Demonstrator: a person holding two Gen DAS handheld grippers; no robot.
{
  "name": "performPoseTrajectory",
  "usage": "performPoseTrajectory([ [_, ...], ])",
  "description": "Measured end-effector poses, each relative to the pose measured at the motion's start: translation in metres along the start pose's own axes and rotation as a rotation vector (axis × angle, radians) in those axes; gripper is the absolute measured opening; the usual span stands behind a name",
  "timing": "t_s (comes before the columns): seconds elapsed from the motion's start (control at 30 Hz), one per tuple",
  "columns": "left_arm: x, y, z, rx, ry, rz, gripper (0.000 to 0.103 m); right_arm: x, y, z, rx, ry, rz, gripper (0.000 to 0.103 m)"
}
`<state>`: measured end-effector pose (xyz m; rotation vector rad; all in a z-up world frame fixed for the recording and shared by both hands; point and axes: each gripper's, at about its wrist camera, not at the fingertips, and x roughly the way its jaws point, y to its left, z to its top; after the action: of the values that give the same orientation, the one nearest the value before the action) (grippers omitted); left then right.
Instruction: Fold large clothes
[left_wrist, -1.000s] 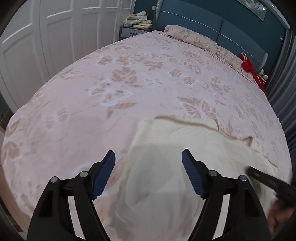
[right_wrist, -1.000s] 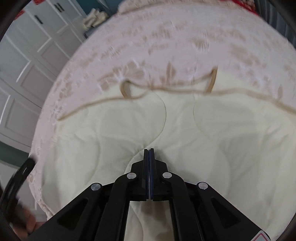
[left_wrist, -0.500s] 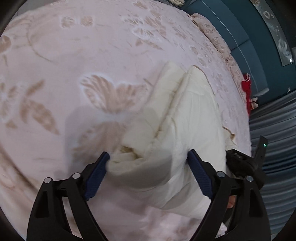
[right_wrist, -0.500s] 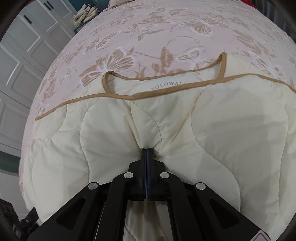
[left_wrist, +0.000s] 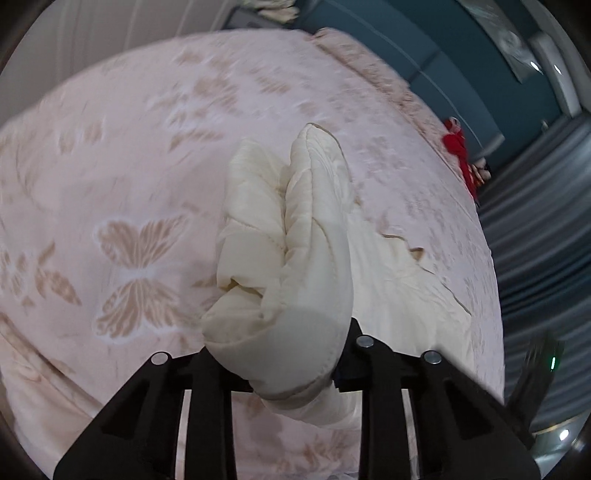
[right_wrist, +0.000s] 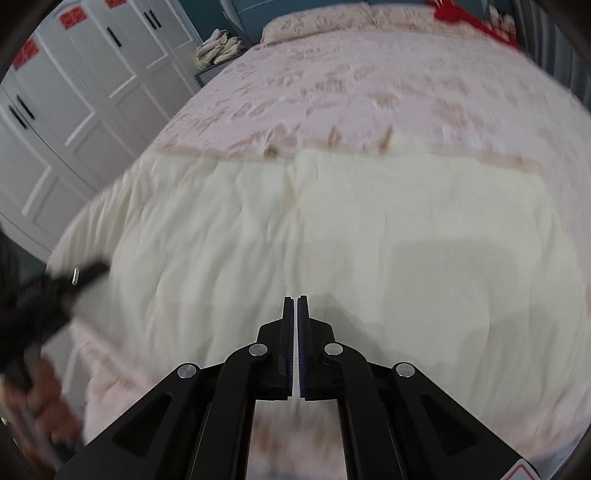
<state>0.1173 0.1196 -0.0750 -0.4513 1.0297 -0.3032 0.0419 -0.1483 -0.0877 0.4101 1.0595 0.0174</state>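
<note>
Two grippers were in play over the bed (right_wrist: 369, 74), both on the cream quilted jacket (right_wrist: 332, 240). Left gripper (left_wrist: 280, 354) was clamped on a thick bunched wad of the jacket, apparently a sleeve or side edge; the padded roll (left_wrist: 288, 240) filled the gap between the fingers and ran off toward 12 o'clock in the left wrist view. Right gripper (right_wrist: 296, 325) had its jaws together with only a hairline slit between them; the view was blurred, so whether a thin layer of fabric sat in that slit could not be told. Jacket lay spread flat on the pink butterfly bedspread (left_wrist: 129, 258), near the foot edge, with its tan-trimmed collar (right_wrist: 386, 138) toward 12 o'clock in the right wrist view. Judgement: garment soft, puffy, light for its bulk, springy; it will compress under the pads and tend to unfold when released. Smooth shell probably slippery, so a hold on seams, hem or piped edge should be more secure than on a mid-panel. Red item (left_wrist: 461, 155) by the headboard, at 2 o'clock in the left view, was not involved.
</note>
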Motion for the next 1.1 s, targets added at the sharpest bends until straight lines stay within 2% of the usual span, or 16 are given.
performPoseTrajectory([
  [0.17, -0.022, -0.038, -0.003, 0.094, -0.031, -0.012, 0.023, 0.021, -0.011, -0.031, 0.05, 0.059, 0.025, 0.0],
  [0.27, -0.032, -0.061, -0.01, 0.165, -0.024, -0.021, 0.022, 0.034, -0.021, -0.036, 0.089, 0.07, 0.059, 0.0],
  [0.4, -0.046, -0.103, -0.03, 0.309, -0.04, -0.032, 0.021, 0.045, -0.028, -0.035, 0.113, 0.058, 0.119, 0.0],
  [0.53, -0.046, -0.144, -0.055, 0.428, -0.029, -0.072, 0.021, 0.057, -0.026, -0.032, 0.092, 0.05, 0.143, 0.0],
  [0.67, -0.03, -0.181, -0.077, 0.522, -0.001, -0.101, 0.021, 0.051, -0.033, -0.032, 0.115, 0.05, 0.202, 0.0],
  [0.77, -0.017, -0.202, -0.081, 0.556, 0.023, -0.123, 0.021, 0.019, -0.057, -0.043, 0.186, 0.012, 0.273, 0.0],
  [0.87, -0.001, -0.22, -0.085, 0.576, 0.06, -0.135, 0.02, -0.027, -0.091, -0.059, 0.234, -0.037, 0.227, 0.0],
  [0.97, 0.023, -0.242, -0.096, 0.59, 0.12, -0.145, 0.02, -0.069, -0.12, -0.069, 0.251, -0.062, 0.103, 0.0],
  [1.1, 0.059, -0.262, -0.111, 0.578, 0.215, -0.132, 0.021, -0.111, -0.148, -0.075, 0.276, -0.076, -0.044, 0.009],
])
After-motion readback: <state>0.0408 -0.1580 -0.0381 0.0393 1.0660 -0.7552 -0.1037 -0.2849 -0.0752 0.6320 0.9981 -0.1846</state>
